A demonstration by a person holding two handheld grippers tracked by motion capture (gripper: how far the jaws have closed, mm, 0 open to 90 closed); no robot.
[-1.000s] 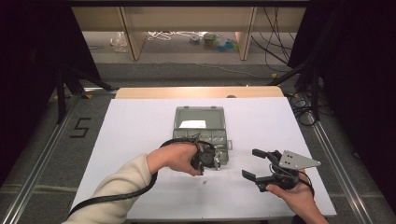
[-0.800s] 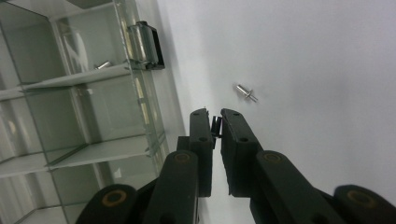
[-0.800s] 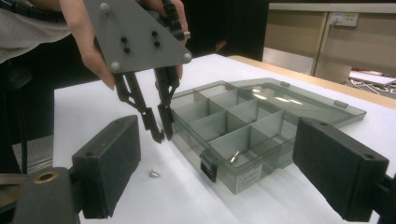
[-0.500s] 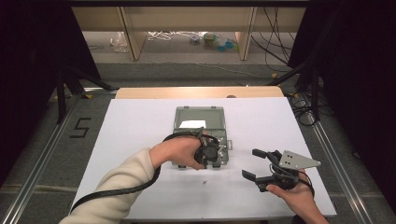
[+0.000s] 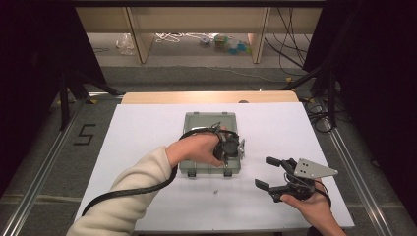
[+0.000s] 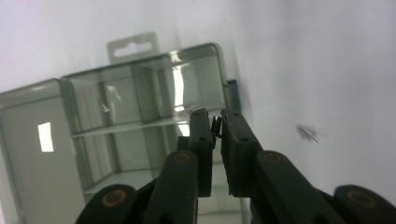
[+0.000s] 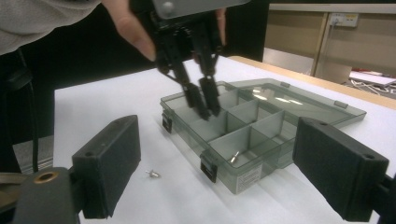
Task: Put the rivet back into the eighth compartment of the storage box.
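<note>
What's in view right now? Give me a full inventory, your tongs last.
compartment box: one, smoky clear plastic, lid open, middle of the table
small dark part: one, pinched in the left tongs over the box
screw: one, silver, in a near compartment of the box
loose screw: one, silver, on the table in front of the box
table: one, white top
left tongs: black, shut on the small dark part
right tongs: black, open, resting right of the box
</note>
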